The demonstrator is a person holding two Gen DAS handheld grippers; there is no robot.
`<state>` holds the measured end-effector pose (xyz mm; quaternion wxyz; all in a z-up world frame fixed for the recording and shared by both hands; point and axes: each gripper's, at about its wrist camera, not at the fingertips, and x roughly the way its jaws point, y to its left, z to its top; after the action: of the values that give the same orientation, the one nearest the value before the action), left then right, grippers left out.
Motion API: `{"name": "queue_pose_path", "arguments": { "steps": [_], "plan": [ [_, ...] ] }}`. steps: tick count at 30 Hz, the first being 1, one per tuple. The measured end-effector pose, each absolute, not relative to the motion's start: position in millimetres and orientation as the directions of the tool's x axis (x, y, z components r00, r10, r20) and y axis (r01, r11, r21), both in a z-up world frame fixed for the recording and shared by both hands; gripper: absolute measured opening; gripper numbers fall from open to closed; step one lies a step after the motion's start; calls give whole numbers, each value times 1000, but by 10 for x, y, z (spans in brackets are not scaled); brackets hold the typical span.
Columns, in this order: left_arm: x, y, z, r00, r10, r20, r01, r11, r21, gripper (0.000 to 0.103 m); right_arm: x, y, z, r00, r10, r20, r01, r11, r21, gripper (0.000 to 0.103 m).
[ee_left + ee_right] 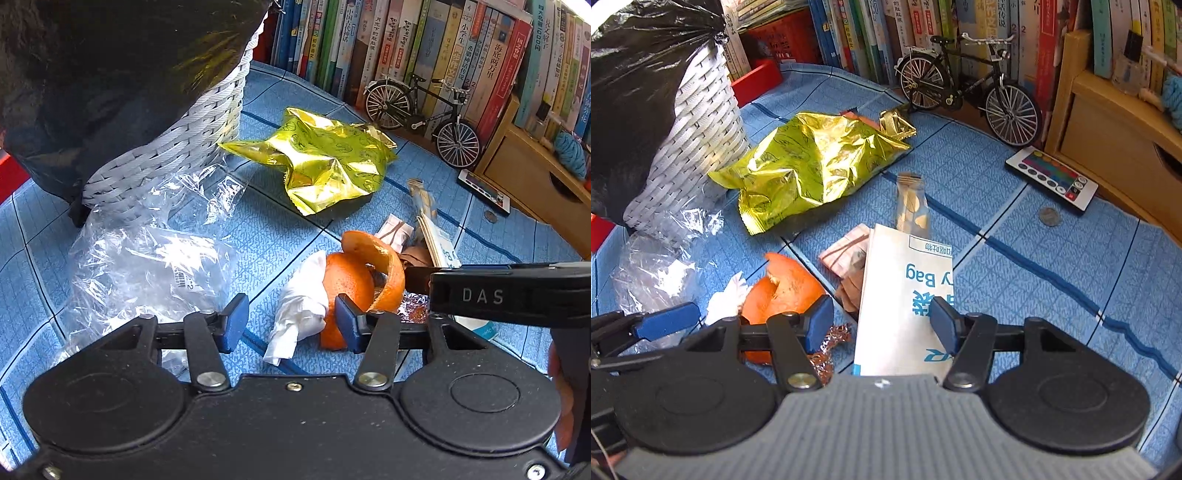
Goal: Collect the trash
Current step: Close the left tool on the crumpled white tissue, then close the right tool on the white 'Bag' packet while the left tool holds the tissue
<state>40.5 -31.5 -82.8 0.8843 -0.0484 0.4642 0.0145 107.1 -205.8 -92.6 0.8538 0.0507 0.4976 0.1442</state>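
Trash lies on a blue tablecloth (266,236). My left gripper (291,325) is open, its blue pads either side of a crumpled white tissue (303,306), with orange peel (354,280) by the right pad. My right gripper (882,321) is open around a white paper bag with blue print (905,295). A gold foil snack bag (328,158) (812,162) and a clear plastic bag (147,258) (653,266) lie near the white woven bin (177,144) (698,136), which has a black liner. The orange peel (783,288) sits left of the paper bag.
A model bicycle (967,85), a row of books (424,48) and a wooden drawer box (1108,129) line the back. A remote control (1052,177), a coin (1050,216), a clear sachet (912,206) and small wrappers (846,254) lie on the cloth.
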Motion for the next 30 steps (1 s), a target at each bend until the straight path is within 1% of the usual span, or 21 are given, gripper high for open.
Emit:
{"name": "queue_pose_path", "arguments": {
  "steps": [1, 2, 3, 4, 6, 7, 9, 12, 14, 15, 16, 17, 18, 19, 20, 21, 23, 24, 27, 30],
  "plan": [
    [406, -309, -830, 567, -27, -823, -69, 994, -81, 43, 1063, -2060, -920, 465, 297, -834, -196, 953, 231, 71],
    [408, -305, -829, 567, -35, -823, -67, 994, -88, 41, 1061, -2061, -913, 465, 300, -833, -196, 952, 233, 68],
    [411, -305, -828, 567, -42, -823, -64, 994, -94, 36, 1061, -2069, -909, 466, 301, -832, -193, 952, 237, 61],
    [416, -311, -826, 565, -48, -823, -60, 993, -99, 31, 1059, -2079, -904, 466, 301, -832, -186, 953, 241, 56],
    [437, -326, -815, 561, -49, -826, -61, 993, -100, 29, 1053, -2119, -896, 464, 308, -831, -165, 951, 261, 45],
    [450, -336, -810, 559, -47, -828, -63, 993, -99, 27, 1053, -2146, -890, 460, 320, -828, -156, 947, 280, 43],
    [477, -356, -801, 557, -44, -829, -63, 993, -96, 26, 1060, -2208, -868, 454, 346, -821, -126, 937, 325, 28],
    [514, -391, -800, 556, -38, -830, -62, 994, -88, 25, 1081, -2254, -806, 454, 332, -827, -81, 940, 333, 23],
    [525, -416, -793, 554, -33, -832, -59, 995, -79, 25, 1107, -2261, -749, 450, 324, -832, -69, 942, 330, 22],
    [524, -424, -783, 555, -34, -831, -54, 996, -76, 25, 1134, -2260, -729, 445, 318, -837, -62, 943, 326, 22],
    [522, -431, -774, 560, -37, -828, -45, 996, -74, 25, 1166, -2250, -711, 441, 308, -843, -54, 947, 317, 28],
    [515, -431, -765, 564, -36, -825, -38, 997, -69, 25, 1200, -2240, -700, 439, 294, -849, -47, 951, 305, 31],
    [509, -435, -755, 567, -33, -823, -33, 997, -63, 24, 1232, -2233, -697, 437, 273, -857, -45, 958, 282, 47],
    [504, -439, -744, 570, -30, -821, -31, 998, -57, 24, 1263, -2227, -710, 427, 264, -865, -52, 962, 268, 53],
    [499, -442, -736, 573, -28, -819, -28, 998, -54, 24, 1284, -2231, -731, 413, 253, -875, -58, 966, 252, 66],
    [497, -445, -729, 576, -26, -817, -26, 998, -51, 24, 1295, -2240, -754, 404, 241, -883, -63, 970, 236, 70],
    [489, -449, -714, 582, -28, -813, -17, 999, -47, 24, 1301, -2258, -802, 391, 216, -895, -75, 976, 203, 71],
    [486, -446, -707, 585, -29, -811, -12, 999, -45, 24, 1318, -2262, -829, 387, 202, -900, -84, 979, 183, 76],
    [466, -433, -668, 597, -22, -802, -13, 999, -37, 24, 1405, -2240, -882, 376, 154, -914, -149, 983, 105, 82],
    [463, -421, -627, 609, -20, -793, -11, 999, -33, 24, 1590, -2226, -890, 326, 158, -932, -207, 974, 93, 86]
  ]
}}
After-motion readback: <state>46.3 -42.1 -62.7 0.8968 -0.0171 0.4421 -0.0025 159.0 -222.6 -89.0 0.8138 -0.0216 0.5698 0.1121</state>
